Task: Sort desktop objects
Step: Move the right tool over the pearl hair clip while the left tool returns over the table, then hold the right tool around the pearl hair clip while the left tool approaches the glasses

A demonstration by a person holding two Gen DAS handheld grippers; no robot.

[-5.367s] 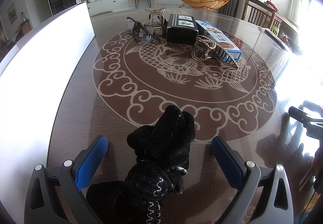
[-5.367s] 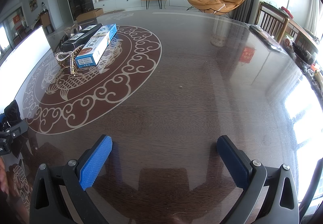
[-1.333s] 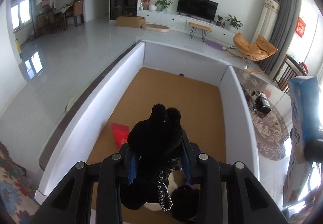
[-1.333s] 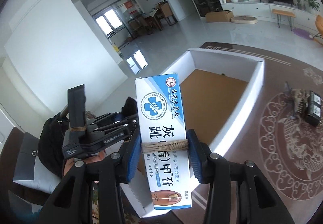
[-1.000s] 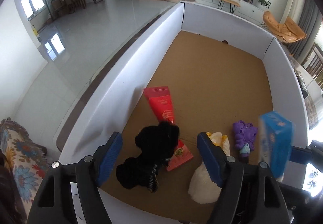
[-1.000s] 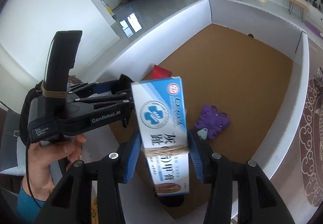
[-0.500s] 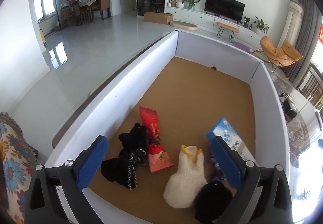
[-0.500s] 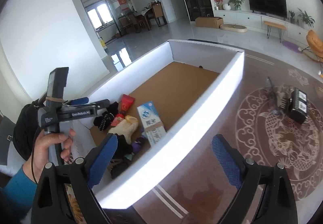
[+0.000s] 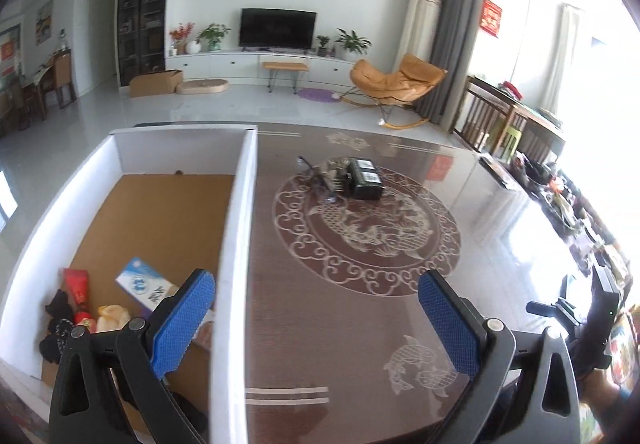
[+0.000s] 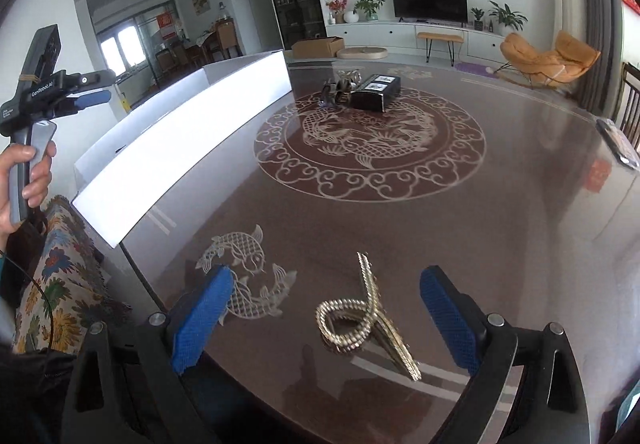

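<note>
The right gripper (image 10: 320,318), jaws opening and empty, frames the gold chain hair clip (image 10: 366,318) on the glass table (image 10: 500,211); lower squarely before closing. The left gripper (image 9: 316,320) gapes wide beside the white box (image 9: 236,228).

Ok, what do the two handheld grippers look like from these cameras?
Both the left gripper and right gripper have black frames with blue textured pads on the jaws. The left one's black body carries white "GenRobot.AI" lettering and a grey handle.

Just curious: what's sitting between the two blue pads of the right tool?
A gold chain hair clip lies on the table, untouched, seen in the right wrist view.
</note>
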